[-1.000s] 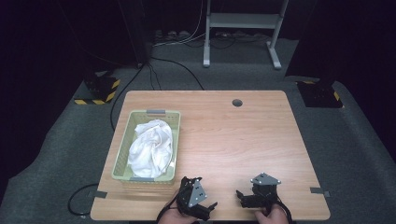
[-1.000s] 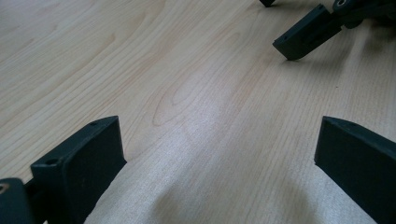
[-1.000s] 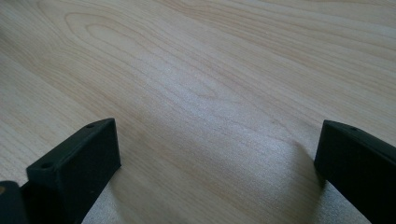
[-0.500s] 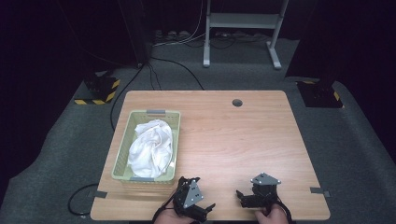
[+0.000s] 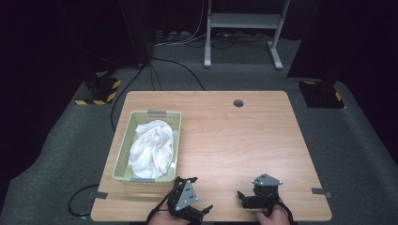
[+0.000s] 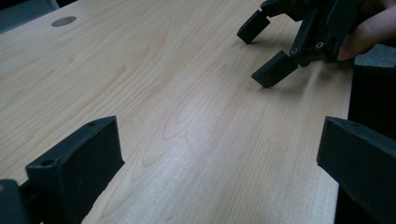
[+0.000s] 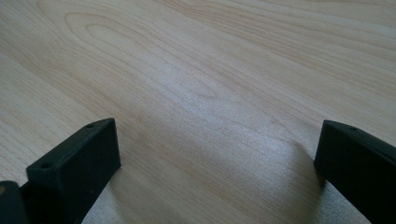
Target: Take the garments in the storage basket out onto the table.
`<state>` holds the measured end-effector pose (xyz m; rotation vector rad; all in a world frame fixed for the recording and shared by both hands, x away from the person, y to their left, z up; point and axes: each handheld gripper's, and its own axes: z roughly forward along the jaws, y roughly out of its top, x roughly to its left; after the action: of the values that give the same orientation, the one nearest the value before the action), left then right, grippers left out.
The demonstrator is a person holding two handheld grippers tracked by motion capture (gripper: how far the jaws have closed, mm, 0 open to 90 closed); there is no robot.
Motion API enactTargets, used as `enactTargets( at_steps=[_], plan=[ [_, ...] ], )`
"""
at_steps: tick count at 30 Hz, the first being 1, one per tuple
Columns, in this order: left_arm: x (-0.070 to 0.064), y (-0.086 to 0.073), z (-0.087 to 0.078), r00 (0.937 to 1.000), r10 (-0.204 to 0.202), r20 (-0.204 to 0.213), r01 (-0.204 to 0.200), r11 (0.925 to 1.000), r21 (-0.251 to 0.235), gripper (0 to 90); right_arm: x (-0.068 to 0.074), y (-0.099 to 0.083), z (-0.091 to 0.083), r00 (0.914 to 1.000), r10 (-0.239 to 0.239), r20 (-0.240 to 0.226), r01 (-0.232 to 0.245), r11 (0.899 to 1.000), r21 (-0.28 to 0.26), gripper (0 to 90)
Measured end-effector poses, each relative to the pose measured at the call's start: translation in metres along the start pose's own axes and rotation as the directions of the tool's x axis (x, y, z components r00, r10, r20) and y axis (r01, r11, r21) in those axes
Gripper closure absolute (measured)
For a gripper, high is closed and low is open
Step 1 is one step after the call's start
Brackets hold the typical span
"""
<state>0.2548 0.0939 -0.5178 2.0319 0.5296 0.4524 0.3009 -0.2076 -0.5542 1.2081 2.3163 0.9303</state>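
White cloth (image 5: 151, 146) lies crumpled in the pale green basket (image 5: 123, 154), filling most of it. Basket sits on the left part of the desk (image 5: 234, 140), its near end close to the front edge.

L tongs (image 5: 206, 208) are just right of the basket's near corner, low over the front edge, held in a hand (image 5: 162, 218), grey plate on top. Jaws spread wide, nothing betw. them; in the left gripper view only bare wood lies betw. them, and the other tongs show farther off at top right.

R tongs (image 5: 240, 197) are near the front edge too, right of centre, apart from the L ones, tips pointing toward them. Jaws also wide open & empty, bare desk grain betw. them in the right gripper view. Both well clear of the cloth.

Round hole (image 5: 238, 102) near the desk's far edge.
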Motion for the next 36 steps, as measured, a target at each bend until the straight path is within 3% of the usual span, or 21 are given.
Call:
enactTargets(
  at_steps=[15, 36],
  plan=[
    [0.009, 0.006, -0.022, 0.9995, 0.010, -0.030, -0.011, 0.9996, -0.025, 0.4, 0.000, 0.000, 0.000, 1.0000, 0.000, 0.000, 0.000, 1.000, 0.002, 0.0],
    [0.025, 0.011, -0.049, 0.9966, -0.015, -0.081, 0.011, 0.9987, -0.050, 0.5, 0.000, 0.000, 0.000, 1.0000, 0.000, 0.000, 0.000, 1.000, 0.002, 0.0]
  ],
)
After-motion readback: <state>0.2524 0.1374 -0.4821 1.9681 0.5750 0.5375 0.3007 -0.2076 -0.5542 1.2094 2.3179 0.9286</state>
